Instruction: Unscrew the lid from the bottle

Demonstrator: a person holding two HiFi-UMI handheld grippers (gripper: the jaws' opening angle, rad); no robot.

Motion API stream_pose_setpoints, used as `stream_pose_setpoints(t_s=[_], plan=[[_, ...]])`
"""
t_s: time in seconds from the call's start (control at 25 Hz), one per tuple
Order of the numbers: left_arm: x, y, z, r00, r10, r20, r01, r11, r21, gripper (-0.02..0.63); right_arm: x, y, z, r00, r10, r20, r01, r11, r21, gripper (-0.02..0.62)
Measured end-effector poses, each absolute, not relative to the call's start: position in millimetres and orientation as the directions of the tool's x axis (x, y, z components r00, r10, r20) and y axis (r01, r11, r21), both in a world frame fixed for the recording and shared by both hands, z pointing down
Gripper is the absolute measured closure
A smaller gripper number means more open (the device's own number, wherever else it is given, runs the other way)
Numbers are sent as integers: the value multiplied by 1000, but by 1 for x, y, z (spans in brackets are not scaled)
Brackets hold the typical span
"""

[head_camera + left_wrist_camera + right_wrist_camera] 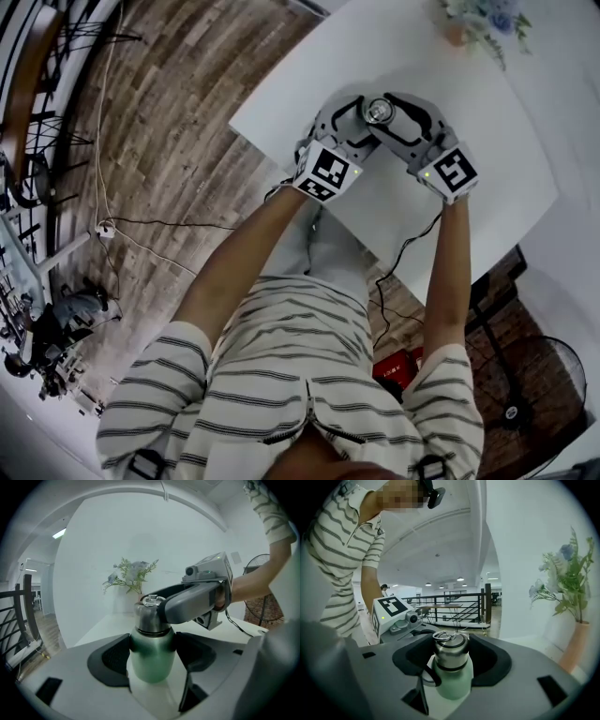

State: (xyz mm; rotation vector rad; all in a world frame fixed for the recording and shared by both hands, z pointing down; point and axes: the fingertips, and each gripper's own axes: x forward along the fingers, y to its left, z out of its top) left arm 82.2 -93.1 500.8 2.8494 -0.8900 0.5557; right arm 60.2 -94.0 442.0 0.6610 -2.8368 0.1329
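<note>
Unscrewing is in hand: over the tabletop [487, 187], jaws of our left gripper [349, 120] pinch the green bottle [151, 660], and jaws of the right gripper [405, 114] clamp its steel lid [451, 653]. Next, we judge, a twist of the lid is needed.

Tabletop [506, 169] lay open all round; only obstacle was flower vase [457, 31] at far corner, well apart. Bottle [452, 681] was hemmed in w/ left gripper [152, 656] on body & right gripper [451, 651] on lid [149, 613]
</note>
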Motion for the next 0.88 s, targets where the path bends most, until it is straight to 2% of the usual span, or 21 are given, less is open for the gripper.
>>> stream_pose_setpoints(t_s=[0.24, 0.44, 0.64, 0.88], plan=[[81, -92, 501, 764, -528, 372, -562, -827, -21, 299, 59, -90, 445, -910, -285, 301, -306, 952, -22, 344], [82, -92, 502, 765, -524, 376, -558, -830, -22, 299, 60, -89, 446, -919, -224, 325, -240, 971, -8, 345], [83, -92, 502, 763, -524, 378, -556, -831, -30, 299, 61, -88, 446, -909, -225, 352, -231, 973, 25, 345], [81, -92, 501, 764, -524, 377, -557, -830, -25, 299, 59, -89, 447, -893, -268, 361, -292, 956, -14, 339]])
